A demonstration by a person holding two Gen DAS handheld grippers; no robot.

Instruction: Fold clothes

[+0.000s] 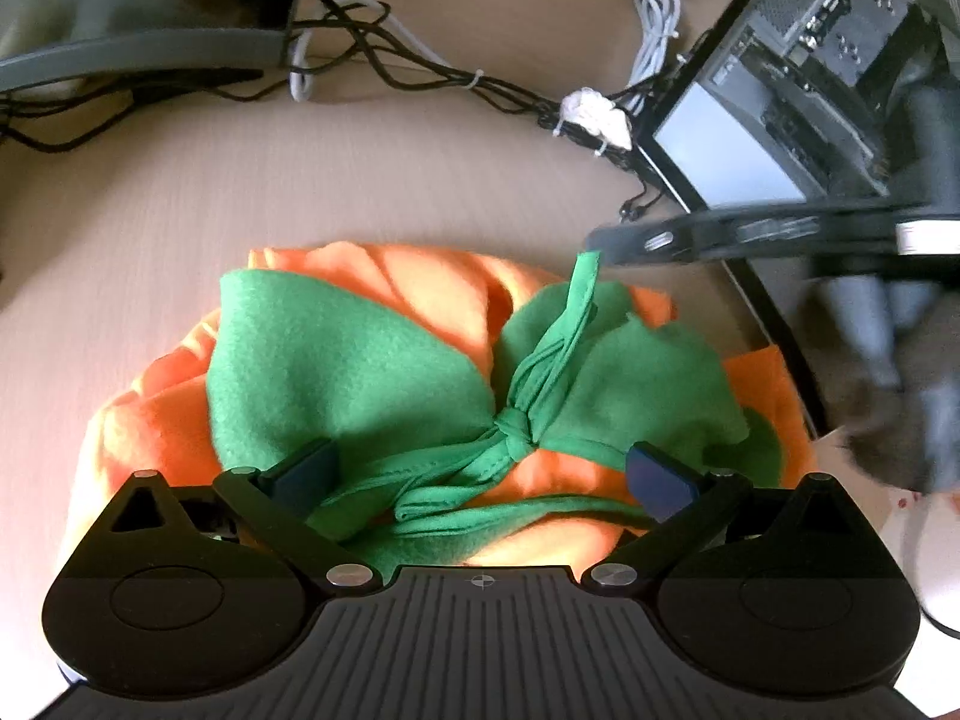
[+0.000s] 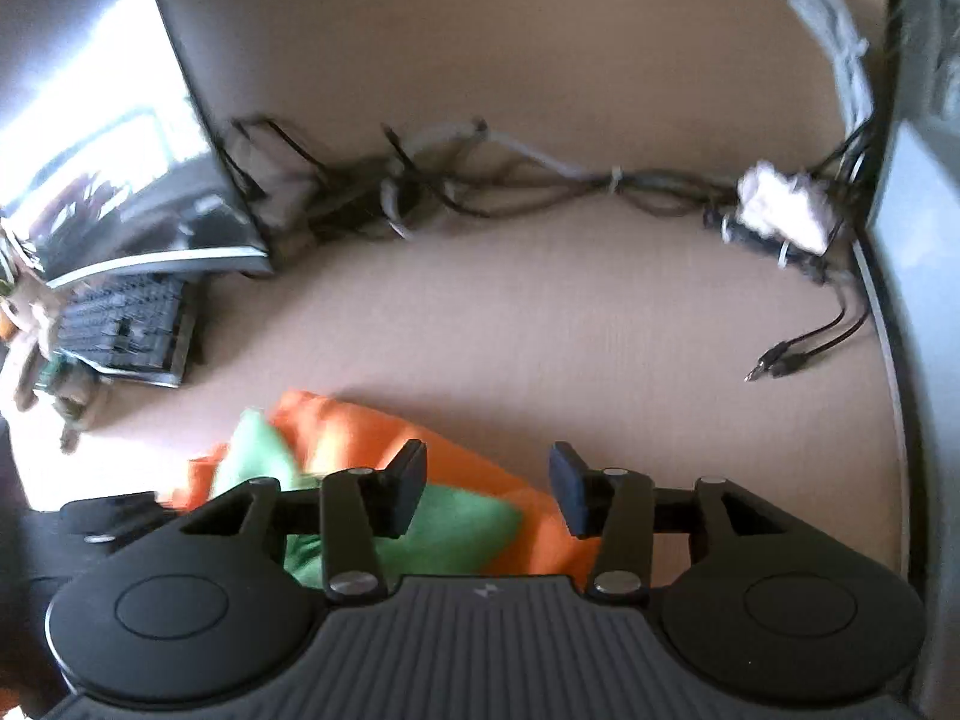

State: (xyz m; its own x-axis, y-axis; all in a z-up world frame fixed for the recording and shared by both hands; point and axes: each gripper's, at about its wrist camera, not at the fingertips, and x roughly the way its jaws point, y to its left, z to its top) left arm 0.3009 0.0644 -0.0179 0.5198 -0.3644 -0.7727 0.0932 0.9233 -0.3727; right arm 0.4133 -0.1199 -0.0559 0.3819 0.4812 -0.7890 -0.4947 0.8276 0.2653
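An orange garment (image 1: 432, 288) with green panels (image 1: 336, 360) and knotted green ties (image 1: 516, 438) lies bunched on the beige table. My left gripper (image 1: 480, 474) is open just above its near edge, jaws wide on either side of the ties. My right gripper (image 2: 489, 486) is open and empty over the garment's right corner (image 2: 372, 438). In the left wrist view the right gripper (image 1: 606, 240) appears blurred at the right, its tip at the end of a green tie strip (image 1: 585, 282); whether it touches the strip is unclear.
A monitor (image 2: 90, 120) and a keyboard (image 2: 126, 330) stand at the left. A tangle of cables (image 1: 420, 60) runs along the back of the table. A computer case (image 1: 810, 60) stands at the right, with loose audio plugs (image 2: 774, 366) near it.
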